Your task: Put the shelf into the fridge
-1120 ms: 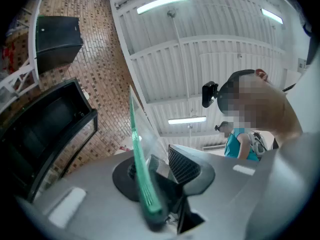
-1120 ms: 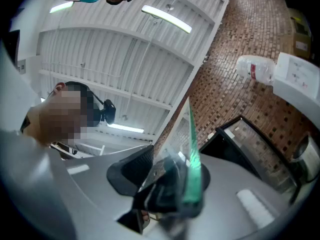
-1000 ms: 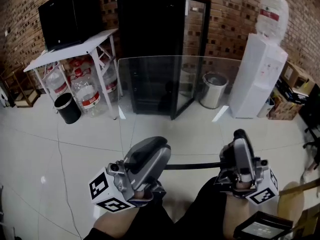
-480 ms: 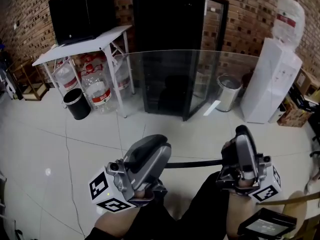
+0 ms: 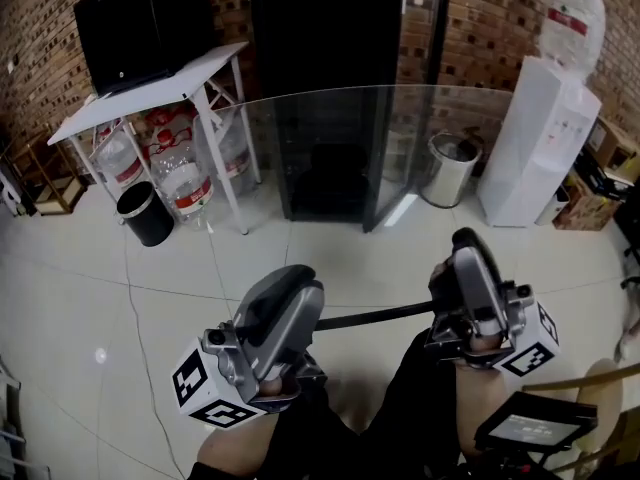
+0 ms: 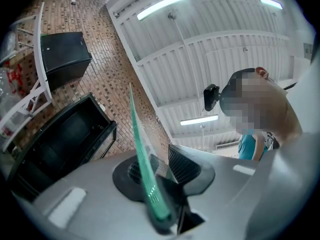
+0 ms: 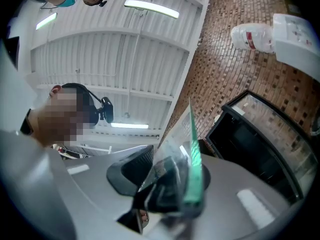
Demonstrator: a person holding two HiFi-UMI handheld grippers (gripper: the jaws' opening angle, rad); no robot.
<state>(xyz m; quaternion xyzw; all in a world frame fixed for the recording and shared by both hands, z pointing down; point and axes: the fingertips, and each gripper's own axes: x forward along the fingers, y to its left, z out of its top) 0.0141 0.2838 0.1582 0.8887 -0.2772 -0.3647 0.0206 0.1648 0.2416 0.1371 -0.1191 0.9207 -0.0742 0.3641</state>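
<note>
A clear glass shelf (image 5: 350, 188) is held level in front of me, its dark near edge running between both grippers. My left gripper (image 5: 305, 303) is shut on the near edge at the left, and my right gripper (image 5: 455, 280) is shut on it at the right. In the left gripper view the shelf's green edge (image 6: 142, 169) sits clamped between the jaws of the left gripper (image 6: 160, 196). The right gripper view shows the same edge (image 7: 194, 154) clamped in the right gripper (image 7: 175, 184). The black fridge (image 5: 320, 68) stands ahead, its glass door (image 5: 420, 88) swung open to the right.
Left of the fridge stands a white table (image 5: 150, 93) with a black box (image 5: 140, 28) on top, water bottles (image 5: 180, 178) under it and a black bin (image 5: 145, 213) beside it. A steel bin (image 5: 445, 168) and a white water dispenser (image 5: 545, 128) stand at the right.
The shelf and both grippers have moved forward toward the fridge, which now looms larger. Both grips on the shelf are unchanged.
</note>
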